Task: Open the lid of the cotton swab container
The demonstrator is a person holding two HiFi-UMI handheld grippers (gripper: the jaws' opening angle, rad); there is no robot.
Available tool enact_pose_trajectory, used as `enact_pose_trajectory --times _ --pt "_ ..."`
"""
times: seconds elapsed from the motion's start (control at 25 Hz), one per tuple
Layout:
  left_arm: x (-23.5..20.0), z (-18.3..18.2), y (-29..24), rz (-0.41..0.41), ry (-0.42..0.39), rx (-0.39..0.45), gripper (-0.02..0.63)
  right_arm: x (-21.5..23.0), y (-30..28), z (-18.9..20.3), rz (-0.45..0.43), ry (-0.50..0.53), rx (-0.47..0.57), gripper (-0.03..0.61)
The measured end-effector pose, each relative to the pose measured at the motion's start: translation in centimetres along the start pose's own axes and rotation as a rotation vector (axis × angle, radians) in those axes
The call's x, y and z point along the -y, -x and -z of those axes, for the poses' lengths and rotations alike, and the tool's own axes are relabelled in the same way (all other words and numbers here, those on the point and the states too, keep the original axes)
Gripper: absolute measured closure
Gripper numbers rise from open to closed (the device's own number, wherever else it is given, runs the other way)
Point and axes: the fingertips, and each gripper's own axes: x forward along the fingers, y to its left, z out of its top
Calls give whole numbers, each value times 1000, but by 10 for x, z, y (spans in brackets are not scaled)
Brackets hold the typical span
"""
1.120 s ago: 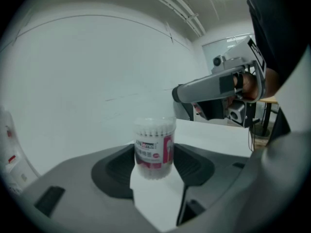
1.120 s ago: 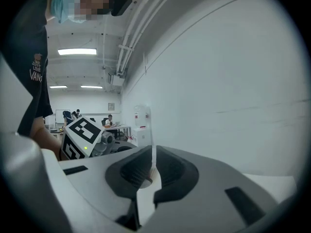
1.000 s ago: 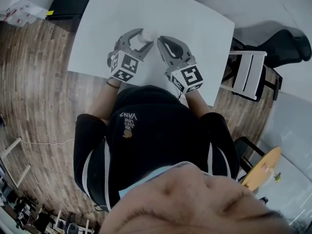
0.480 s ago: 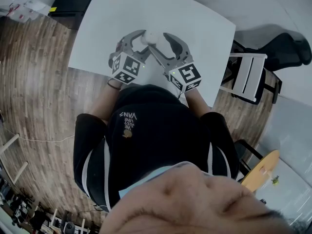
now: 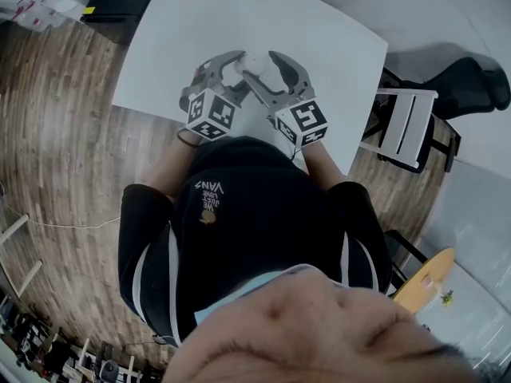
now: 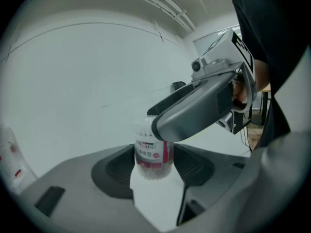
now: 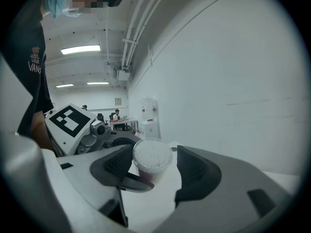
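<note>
Two hand-held tools meet over a white table (image 5: 319, 38), just in front of the person. The left gripper (image 6: 154, 165) has both dark pads closed against the sides of the cotton swab container (image 6: 153, 152), which stands between them with its pink label towards the camera. The right gripper (image 7: 155, 166) has just been opening its jaws. They now stand wide apart either side of the container's round top, where packed white swab tips show, and the pads do not press on it. Whether the lid is on cannot be told.
</note>
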Motion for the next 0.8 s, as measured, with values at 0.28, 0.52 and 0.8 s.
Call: enact_pose_trajectory --times 0.28,0.52,0.8 --pt "2 -2 1 4 5 5 359 0 3 -4 -4 2 19 319" --pt "3 -1 1 11 18 21 359 0 2 -4 -13 -10 21 322" --pt "3 -2 2 21 47 43 359 0 4 -6 -43 -67 32 324"
